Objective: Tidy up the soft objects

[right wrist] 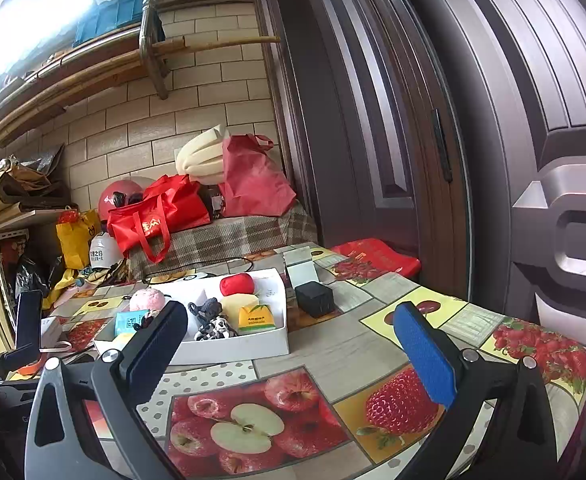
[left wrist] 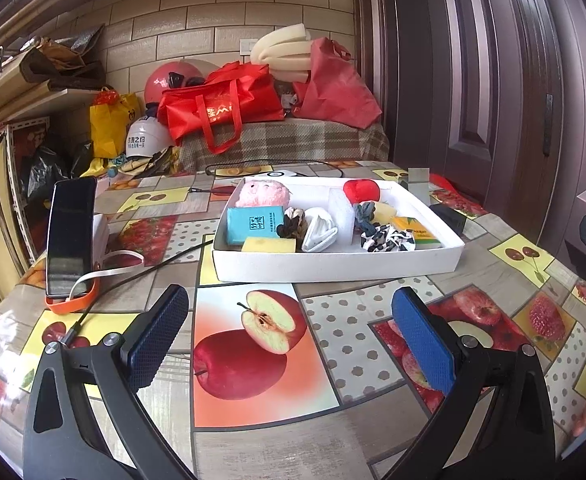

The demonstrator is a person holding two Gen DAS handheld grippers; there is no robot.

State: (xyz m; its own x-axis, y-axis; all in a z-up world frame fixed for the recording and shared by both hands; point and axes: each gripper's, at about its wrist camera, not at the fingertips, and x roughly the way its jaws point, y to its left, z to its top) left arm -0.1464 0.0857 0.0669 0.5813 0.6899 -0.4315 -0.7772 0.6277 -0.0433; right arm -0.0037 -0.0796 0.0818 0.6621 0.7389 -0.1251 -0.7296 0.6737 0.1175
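Left gripper [left wrist: 289, 328]: spread wide, nothing between its fingers, hovering low over the fruit-print surface [left wrist: 353, 340].
Right gripper [right wrist: 291, 350]: also spread wide and empty, above the surface to the right of the white box.
White box [left wrist: 333, 266]: sits on the surface straight ahead of the left gripper, well apart from its fingertips; in the right wrist view it lies ahead and to the left, partly hidden behind the left finger.
Left half of box: pink plush [left wrist: 263, 194] at the back, teal tissue pack [left wrist: 253, 224] in front of it, yellow sponge [left wrist: 269, 245] at the near wall, dark scrunchie [left wrist: 291, 224] and white mask [left wrist: 319, 232] beside them.
Right half of box: red plush [left wrist: 361, 190] at the back, grey scrunchie [left wrist: 365, 216], black-and-white scrunchie [left wrist: 389, 238], yellow tissue pack [left wrist: 417, 232] near the right wall.
Phone [left wrist: 71, 236]: propped upright on an orange stand, left of the box.
Black cube [right wrist: 314, 299]: on the surface just beside the box's right wall.
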